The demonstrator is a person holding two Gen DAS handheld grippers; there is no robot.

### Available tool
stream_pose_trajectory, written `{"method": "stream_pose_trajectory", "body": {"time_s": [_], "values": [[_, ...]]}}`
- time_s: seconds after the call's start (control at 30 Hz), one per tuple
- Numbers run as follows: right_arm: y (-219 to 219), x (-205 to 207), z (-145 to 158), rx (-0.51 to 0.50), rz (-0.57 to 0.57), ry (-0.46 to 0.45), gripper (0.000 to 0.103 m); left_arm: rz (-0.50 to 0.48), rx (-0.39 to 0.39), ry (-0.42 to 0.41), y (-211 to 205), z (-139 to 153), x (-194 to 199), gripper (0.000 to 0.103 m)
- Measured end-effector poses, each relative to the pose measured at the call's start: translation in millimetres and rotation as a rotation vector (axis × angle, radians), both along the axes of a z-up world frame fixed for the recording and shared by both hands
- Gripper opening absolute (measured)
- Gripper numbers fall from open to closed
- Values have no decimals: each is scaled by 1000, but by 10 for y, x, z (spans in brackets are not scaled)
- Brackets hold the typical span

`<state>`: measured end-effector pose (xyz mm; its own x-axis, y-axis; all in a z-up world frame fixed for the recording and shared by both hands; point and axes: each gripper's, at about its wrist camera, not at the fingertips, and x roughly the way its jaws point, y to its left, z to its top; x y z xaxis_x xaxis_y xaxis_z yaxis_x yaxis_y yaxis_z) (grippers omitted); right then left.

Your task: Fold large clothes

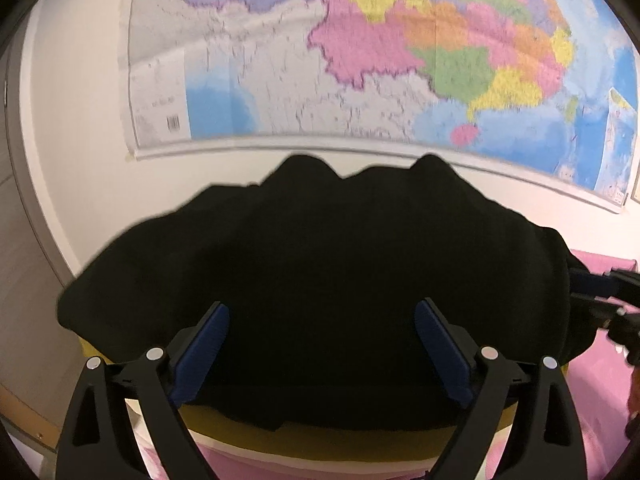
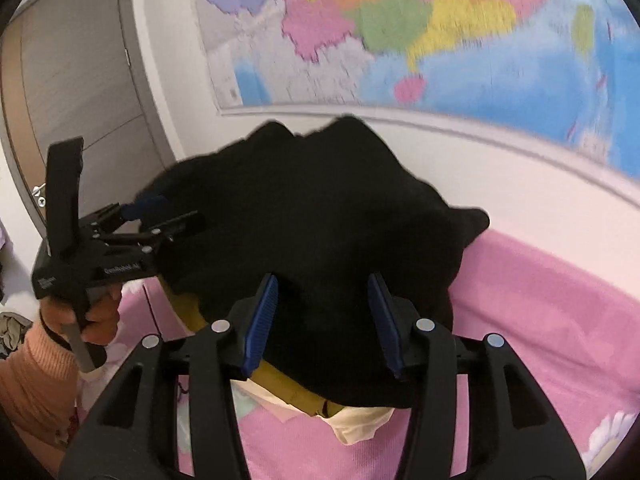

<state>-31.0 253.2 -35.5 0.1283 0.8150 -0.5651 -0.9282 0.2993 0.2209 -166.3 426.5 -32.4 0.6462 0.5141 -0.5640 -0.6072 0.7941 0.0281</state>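
Observation:
A black garment (image 1: 320, 264) lies bunched on top of a pile of folded clothes, with a yellow garment (image 1: 304, 436) and a cream one (image 2: 356, 420) under it. My left gripper (image 1: 322, 312) is open, its blue pads (image 1: 204, 344) spread over the near edge of the black garment. It also shows in the right wrist view (image 2: 160, 212), at the garment's left side. My right gripper (image 2: 322, 312) is open over the near part of the black garment (image 2: 312, 220). Its tips show at the right edge of the left wrist view (image 1: 592, 288).
The pile rests on a pink sheet (image 2: 540, 320) against a white wall. A large coloured map (image 1: 360, 48) hangs on the wall just behind. A grey door (image 2: 80, 80) stands at the left.

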Motion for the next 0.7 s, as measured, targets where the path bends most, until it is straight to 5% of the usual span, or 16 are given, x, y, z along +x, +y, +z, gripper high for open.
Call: {"method": "stream_pose_trajectory", "body": {"time_s": [0.33,0.47,0.7], "values": [[-349,-425,195,100,-32,-65,77,27,18,-30,-317,107,-241,96],[-461,-653,183,127,-57,-114,97,32,5,-21,-529,81,-323,96],[-618,-929,92,114,-60,-120,97,60,-12,-32,-864,-31,-522,96]]}}
